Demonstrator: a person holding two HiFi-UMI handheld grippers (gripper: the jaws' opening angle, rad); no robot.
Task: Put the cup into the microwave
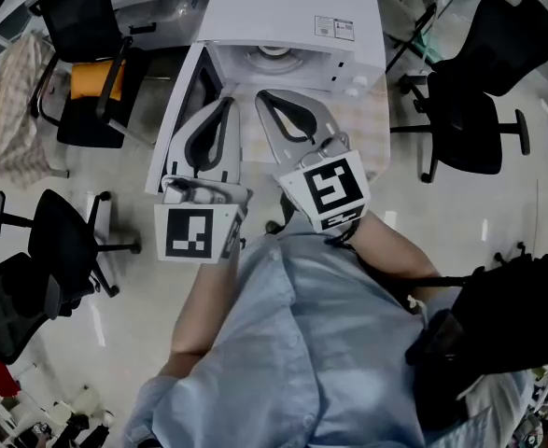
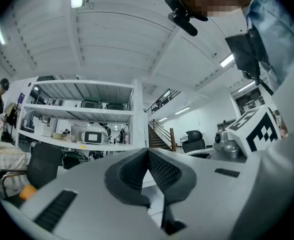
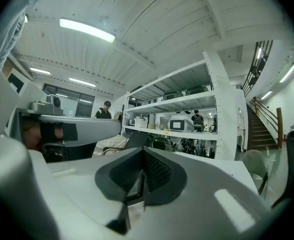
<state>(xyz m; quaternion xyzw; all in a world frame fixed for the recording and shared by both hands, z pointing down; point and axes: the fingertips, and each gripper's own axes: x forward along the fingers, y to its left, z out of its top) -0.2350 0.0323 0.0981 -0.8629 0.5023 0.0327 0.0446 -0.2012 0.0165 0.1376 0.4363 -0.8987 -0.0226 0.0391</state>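
The white microwave (image 1: 292, 17) stands on a table with its door (image 1: 174, 119) swung open to the left. Inside the cavity shows a pale round shape (image 1: 275, 52); I cannot tell whether it is the cup or the turntable. Both grippers are held up in front of the opening, pointing level. My left gripper (image 1: 229, 103) is shut with nothing between its jaws. In the left gripper view the left gripper (image 2: 148, 152) looks over the room. My right gripper (image 1: 262, 97) is shut and empty too. The right gripper (image 3: 143, 152) faces shelving in the right gripper view.
A checked cloth covers the table (image 1: 376, 124) beside the microwave. Black office chairs stand at the right (image 1: 470, 110) and at the left (image 1: 59, 241); another one (image 1: 91, 77) carries an orange cushion. White shelving (image 3: 187, 114) and a staircase (image 2: 159, 139) lie beyond.
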